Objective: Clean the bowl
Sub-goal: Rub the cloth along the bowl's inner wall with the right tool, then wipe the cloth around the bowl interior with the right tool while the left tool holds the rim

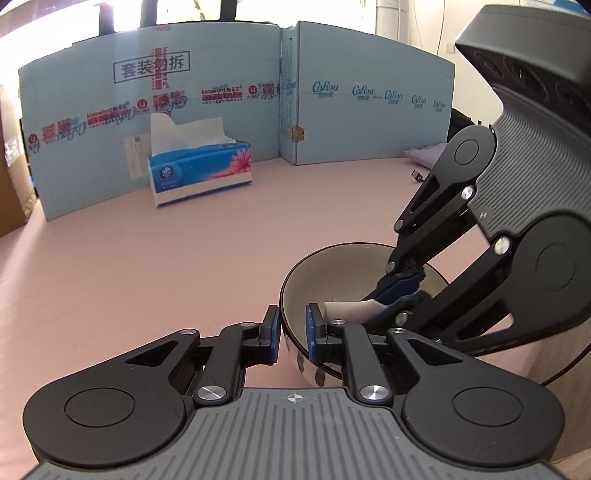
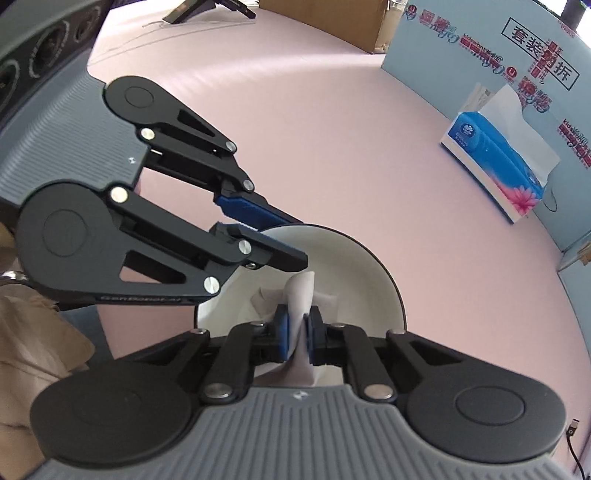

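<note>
A cream bowl with a dark rim and spotted outside stands on the pink table; it also shows in the right wrist view. My left gripper is shut on the bowl's near rim, one pad outside and one inside. My right gripper is shut on a white tissue and holds it inside the bowl. In the left wrist view the right gripper reaches into the bowl from the right with the tissue. In the right wrist view the left gripper grips the bowl's left rim.
A blue tissue box with a tissue sticking up stands at the back, also in the right wrist view. A light blue cardboard screen walls the back of the pink table. A brown carton lies far off.
</note>
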